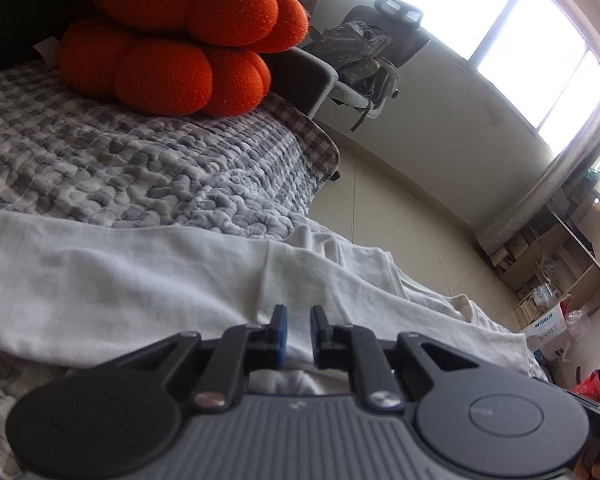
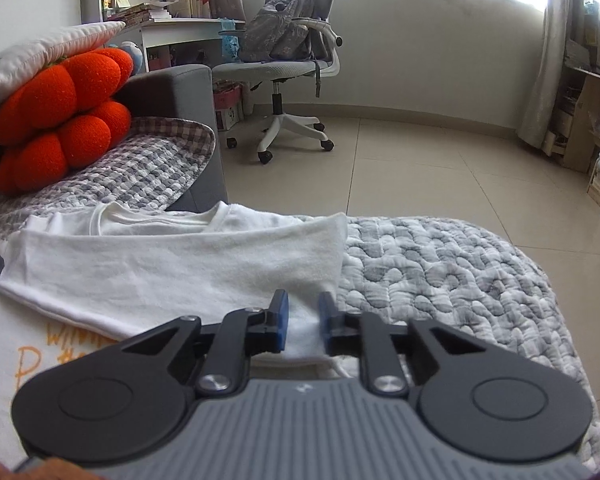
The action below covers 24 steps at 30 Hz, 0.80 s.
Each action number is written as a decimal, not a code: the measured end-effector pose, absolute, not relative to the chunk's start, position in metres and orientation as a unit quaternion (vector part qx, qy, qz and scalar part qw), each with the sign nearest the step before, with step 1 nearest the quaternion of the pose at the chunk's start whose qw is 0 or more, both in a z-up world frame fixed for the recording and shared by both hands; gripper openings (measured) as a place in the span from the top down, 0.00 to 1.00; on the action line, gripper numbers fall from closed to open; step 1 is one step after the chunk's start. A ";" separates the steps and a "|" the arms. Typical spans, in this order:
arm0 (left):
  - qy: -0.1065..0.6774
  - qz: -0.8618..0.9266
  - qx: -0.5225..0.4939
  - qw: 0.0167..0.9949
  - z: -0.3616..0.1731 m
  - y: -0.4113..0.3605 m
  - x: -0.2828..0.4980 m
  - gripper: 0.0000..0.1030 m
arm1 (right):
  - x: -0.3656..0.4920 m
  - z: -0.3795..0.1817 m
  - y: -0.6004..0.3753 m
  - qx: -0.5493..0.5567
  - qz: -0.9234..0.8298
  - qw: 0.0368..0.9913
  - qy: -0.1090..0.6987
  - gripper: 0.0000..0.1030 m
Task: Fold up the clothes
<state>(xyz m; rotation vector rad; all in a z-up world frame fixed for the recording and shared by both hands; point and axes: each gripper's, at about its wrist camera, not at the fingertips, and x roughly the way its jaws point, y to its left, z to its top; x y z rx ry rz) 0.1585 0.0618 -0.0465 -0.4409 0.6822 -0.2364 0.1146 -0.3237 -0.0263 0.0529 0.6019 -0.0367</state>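
Observation:
A white T-shirt point(image 1: 140, 276) lies flat on the grey checked quilt point(image 1: 120, 160), with side parts folded over the body. In the right wrist view the shirt point(image 2: 160, 264) shows orange lettering at lower left and its neckline at the far end. My left gripper point(image 1: 299, 334) is low over the shirt, jaws slightly apart with white cloth showing between the blue pads. My right gripper point(image 2: 303, 326) is near the shirt's right edge, jaws a little apart over white cloth. Whether either pinches the fabric is unclear.
An orange pumpkin-shaped cushion point(image 2: 60, 120) sits at the far end of the quilt point(image 2: 440, 272). A grey office chair point(image 2: 292, 60) with a backpack stands on the tiled floor. A desk and shelves line the walls. The bed edge drops off to the right.

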 end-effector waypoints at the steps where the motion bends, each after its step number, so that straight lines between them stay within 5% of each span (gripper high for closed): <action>1: 0.333 -0.109 -0.217 0.911 -0.045 0.064 0.157 0.85 | 0.113 -0.023 -0.322 0.025 -0.019 0.955 0.294 0.77; 20: 0.386 0.056 -0.231 0.891 -0.033 0.131 0.141 0.50 | 0.100 0.024 -0.278 0.058 -0.004 0.961 0.272 0.53; 24: 0.384 0.105 -0.236 0.887 -0.035 0.143 0.138 0.36 | 0.098 0.027 -0.268 0.076 0.001 0.961 0.267 0.48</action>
